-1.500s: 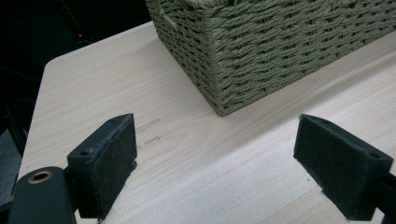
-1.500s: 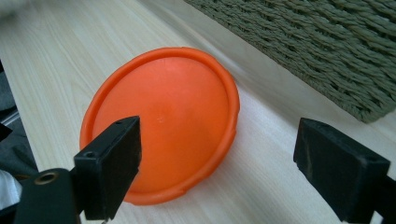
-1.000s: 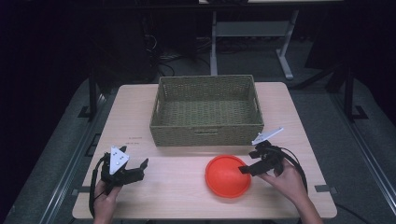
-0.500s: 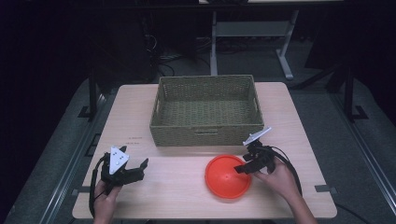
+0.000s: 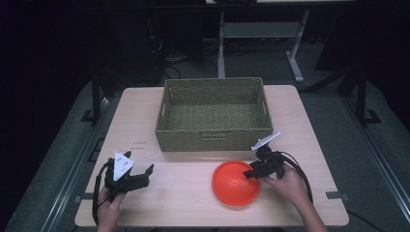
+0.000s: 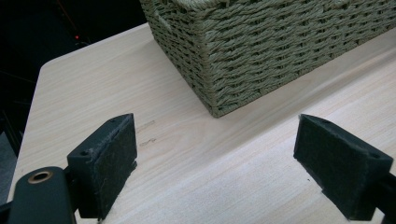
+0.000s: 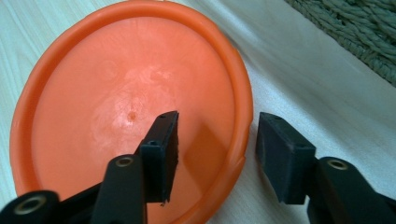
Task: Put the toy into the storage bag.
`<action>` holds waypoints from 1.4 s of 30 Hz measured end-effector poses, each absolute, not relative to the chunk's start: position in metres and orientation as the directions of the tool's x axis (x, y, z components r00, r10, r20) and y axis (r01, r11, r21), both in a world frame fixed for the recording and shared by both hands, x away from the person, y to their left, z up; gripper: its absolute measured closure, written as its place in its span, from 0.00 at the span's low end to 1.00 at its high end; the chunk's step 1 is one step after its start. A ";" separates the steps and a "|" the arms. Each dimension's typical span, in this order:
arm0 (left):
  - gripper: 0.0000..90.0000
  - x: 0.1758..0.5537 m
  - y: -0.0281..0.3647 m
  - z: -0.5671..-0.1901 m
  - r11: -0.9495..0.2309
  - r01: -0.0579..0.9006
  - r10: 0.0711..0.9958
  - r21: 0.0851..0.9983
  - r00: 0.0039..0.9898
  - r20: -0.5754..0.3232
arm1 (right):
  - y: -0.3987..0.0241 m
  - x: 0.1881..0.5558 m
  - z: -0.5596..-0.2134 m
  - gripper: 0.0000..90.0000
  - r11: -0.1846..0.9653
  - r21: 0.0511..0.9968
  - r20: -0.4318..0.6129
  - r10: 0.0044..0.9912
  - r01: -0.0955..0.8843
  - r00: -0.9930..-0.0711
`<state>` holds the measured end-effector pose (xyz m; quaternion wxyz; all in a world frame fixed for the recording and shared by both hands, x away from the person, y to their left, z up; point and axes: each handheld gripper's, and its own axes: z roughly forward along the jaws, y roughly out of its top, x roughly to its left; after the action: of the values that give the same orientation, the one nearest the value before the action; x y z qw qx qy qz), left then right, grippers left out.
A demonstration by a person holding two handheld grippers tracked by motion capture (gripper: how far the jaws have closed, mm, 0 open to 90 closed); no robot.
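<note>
Straddling the rim of an orange plate (image 7: 130,107), the right gripper (image 7: 217,140) has its jaws apart, one over the plate's inside and the other outside the rim above the bare table (image 7: 327,93); the rim runs between them, not yet pinched. A woven basket (image 5: 215,113) stands just beyond the fingers, empty inside. The left gripper (image 6: 215,158) sits low over the table with its jaws wide apart, nothing between them, a corner of the basket ahead of its fingers.
</note>
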<state>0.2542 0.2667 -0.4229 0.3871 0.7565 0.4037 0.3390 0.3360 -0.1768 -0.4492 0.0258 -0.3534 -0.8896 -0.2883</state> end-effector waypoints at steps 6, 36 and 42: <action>0.14 0.254 0.267 -0.423 -0.371 0.349 0.875 0.861 0.442 0.198 | -0.178 0.338 -0.452 0.63 0.582 0.487 0.270 0.608 0.651 -0.746; 0.14 0.254 0.265 -0.423 -0.373 0.344 0.873 0.861 0.444 0.201 | -0.188 0.331 -0.429 0.88 0.523 0.538 0.303 0.613 0.661 -0.730; 0.14 0.254 0.265 -0.422 -0.376 0.343 0.871 0.861 0.447 0.203 | -0.182 0.328 -0.415 0.91 0.536 0.558 0.284 0.594 0.634 -0.753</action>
<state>0.2539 0.2653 -0.4225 0.3887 0.7567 0.4010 0.3398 0.3277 -0.1823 -0.4146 0.0300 -0.3504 -0.8758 -0.3306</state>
